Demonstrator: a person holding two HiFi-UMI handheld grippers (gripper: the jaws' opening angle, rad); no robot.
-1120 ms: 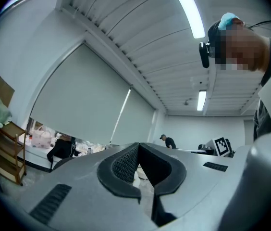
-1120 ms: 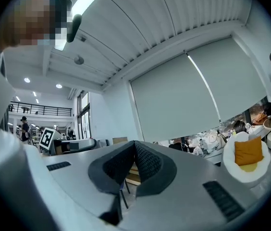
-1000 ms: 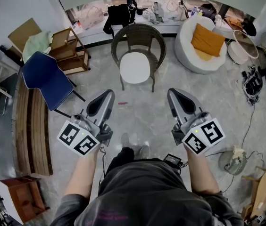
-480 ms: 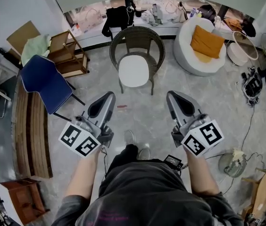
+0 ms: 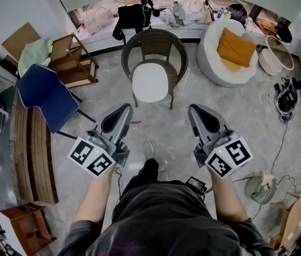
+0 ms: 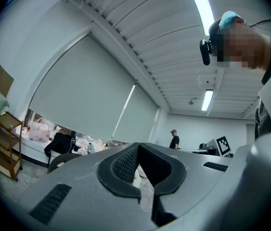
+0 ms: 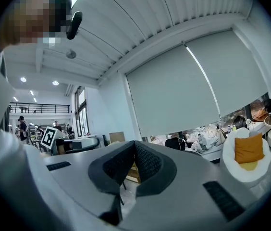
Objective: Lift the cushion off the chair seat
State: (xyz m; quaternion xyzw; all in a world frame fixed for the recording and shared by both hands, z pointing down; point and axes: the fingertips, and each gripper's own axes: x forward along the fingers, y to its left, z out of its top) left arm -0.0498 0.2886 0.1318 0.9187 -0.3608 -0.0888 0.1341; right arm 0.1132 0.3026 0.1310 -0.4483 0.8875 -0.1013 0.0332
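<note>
Head view shows your left gripper [image 5: 124, 109] and right gripper [image 5: 194, 109] clenched empty; open both before reaching the cushion [image 5: 149, 82], upper centre.

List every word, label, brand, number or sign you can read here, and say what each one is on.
No text reads clearly in any view.
Print on the shirt: faint pink, near the bottom edge, too blurred to read.
The left hand-held gripper and the right hand-held gripper carry black-and-white square marker patterns only, no letters or digits.
</note>
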